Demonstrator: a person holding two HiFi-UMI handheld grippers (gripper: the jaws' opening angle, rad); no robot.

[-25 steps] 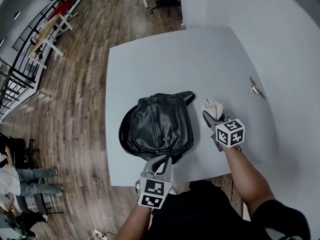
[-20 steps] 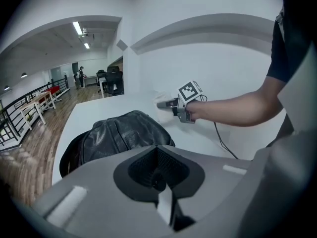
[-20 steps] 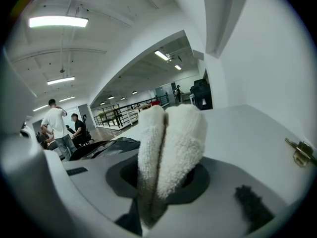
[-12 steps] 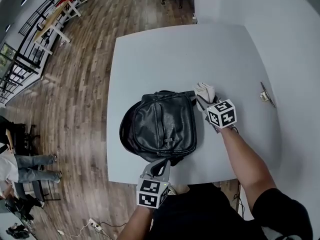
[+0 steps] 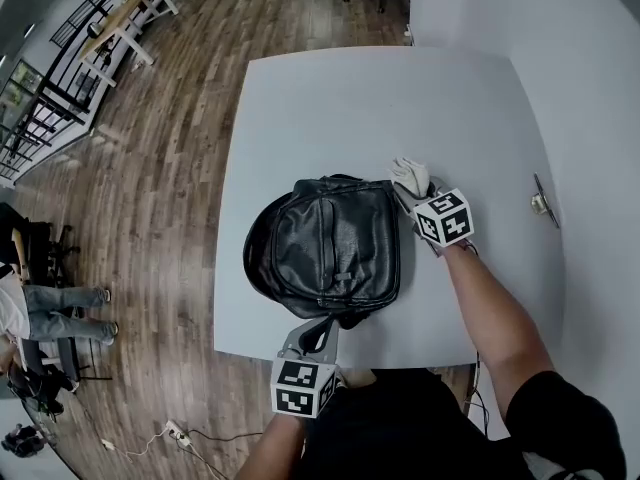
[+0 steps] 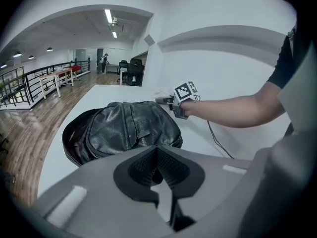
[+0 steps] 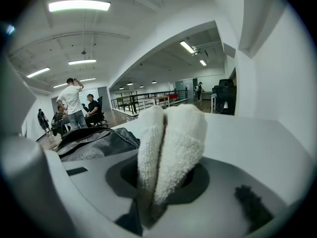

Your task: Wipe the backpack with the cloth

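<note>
Right gripper clenches the white cloth at the far-right corner of the backpack, mid-table. Left gripper looks pinched on its near strap. Wiping's barely begun, I'd say: next, press down and sweep leftward.

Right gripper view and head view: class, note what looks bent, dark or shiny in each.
Right gripper view: the ceiling bows, the corners go black, the cloth is sharp. Head view: the table edges curve; the backpack shows a soft sheen.
</note>
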